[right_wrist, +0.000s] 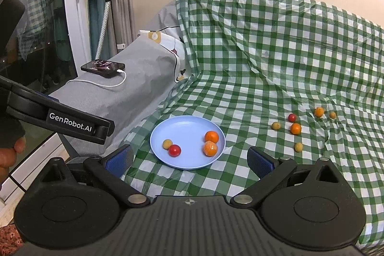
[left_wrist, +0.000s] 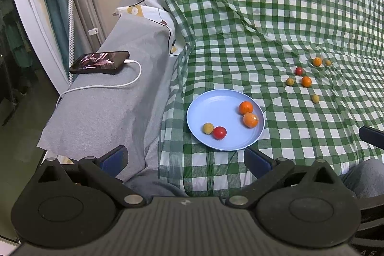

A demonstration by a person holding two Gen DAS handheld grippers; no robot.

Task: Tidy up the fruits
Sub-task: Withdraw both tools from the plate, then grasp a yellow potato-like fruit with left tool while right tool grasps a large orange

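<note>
A light blue plate (left_wrist: 216,100) (right_wrist: 182,122) lies on the green checked cloth and holds two oranges (left_wrist: 246,107) (right_wrist: 211,136), a red tomato (left_wrist: 219,133) (right_wrist: 174,150) and a small yellow fruit (left_wrist: 207,128) (right_wrist: 167,144). Several loose fruits lie on the cloth to the right: an orange (left_wrist: 306,81) (right_wrist: 295,128), a red one (left_wrist: 299,70) (right_wrist: 292,117), yellow ones (left_wrist: 315,98) (right_wrist: 298,147). My left gripper (left_wrist: 184,157) is open just short of the plate, with nothing between its fingers. My right gripper (right_wrist: 190,160) is open too, near the plate's front edge. The left gripper's body (right_wrist: 72,122) shows at the left of the right wrist view.
A black phone (left_wrist: 99,62) (right_wrist: 103,68) with a white charging cable rests on the grey covered armrest (left_wrist: 115,112). A garment steamer pole (right_wrist: 104,11) and curtains stand at the far left. A person's hand (right_wrist: 9,155) shows at the left edge.
</note>
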